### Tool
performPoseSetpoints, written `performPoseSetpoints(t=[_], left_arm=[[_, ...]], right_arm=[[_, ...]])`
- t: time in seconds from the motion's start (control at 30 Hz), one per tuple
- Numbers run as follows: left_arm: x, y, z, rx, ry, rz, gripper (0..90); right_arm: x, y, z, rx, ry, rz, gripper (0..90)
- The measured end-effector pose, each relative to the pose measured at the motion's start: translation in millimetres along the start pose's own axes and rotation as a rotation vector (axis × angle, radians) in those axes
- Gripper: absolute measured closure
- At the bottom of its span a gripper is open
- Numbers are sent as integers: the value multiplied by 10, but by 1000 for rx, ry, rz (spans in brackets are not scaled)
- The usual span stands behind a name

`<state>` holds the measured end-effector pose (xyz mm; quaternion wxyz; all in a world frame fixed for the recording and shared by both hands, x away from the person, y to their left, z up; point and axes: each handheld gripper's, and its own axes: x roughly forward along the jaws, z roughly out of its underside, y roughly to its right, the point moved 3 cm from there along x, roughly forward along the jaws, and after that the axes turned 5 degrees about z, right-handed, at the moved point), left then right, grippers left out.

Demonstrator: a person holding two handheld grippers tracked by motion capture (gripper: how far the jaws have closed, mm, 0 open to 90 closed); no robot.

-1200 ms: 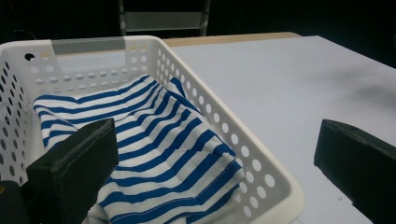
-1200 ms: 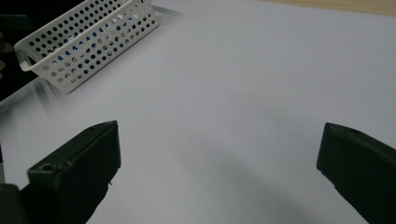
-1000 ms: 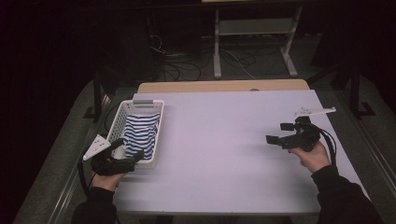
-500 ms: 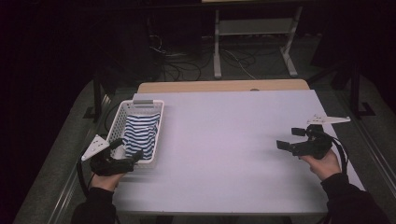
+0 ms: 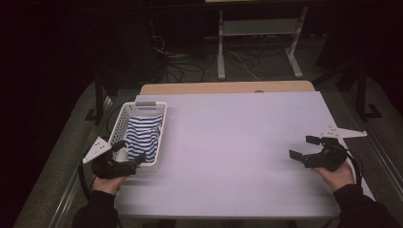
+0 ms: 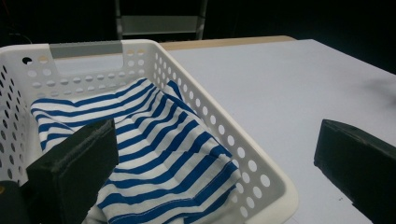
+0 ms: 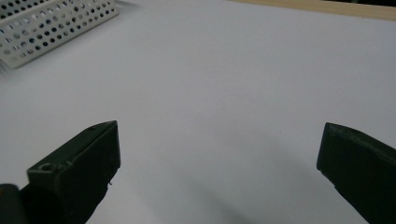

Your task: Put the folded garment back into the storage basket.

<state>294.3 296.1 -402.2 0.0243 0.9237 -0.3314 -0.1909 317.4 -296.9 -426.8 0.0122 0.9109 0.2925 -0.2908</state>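
Striped cloth (image 6: 154, 154), folded blue and white, is lying inside the white basket (image 5: 121, 124) at the left of the counter (image 5: 228, 142), and your left tongs (image 5: 124, 156) are hovering at the basket's near end with the jaws spread wide. In the left gripper view one jaw is sitting over the cloth while the other is hanging outside the basket's right wall, so if you are lowering from this position you are probably straddling the rim (image 6: 261, 161) and pinching plastic instead of fabric, or tipping the light basket toward you. Grabbing just the top fold is another risk, since the cloth could be unfolding and snagging on the perforated wall as it rises. Your right tongs (image 5: 302, 147), also spread and holding nothing, are waiting well apart at the near right, too distant to be steadying the basket.
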Motion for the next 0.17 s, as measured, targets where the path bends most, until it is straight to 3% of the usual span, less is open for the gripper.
performPoseSetpoints(t=[0.07, 0.17], left_arm=[[4, -7, -5, 8, -4, 3, 0], [-5, -19, -17, 14, -1, 1, 0]], right_arm=[[12, -14, 27, -35, -5, 22, 0], [27, -31, 47, -46, 3, 41, 0]])
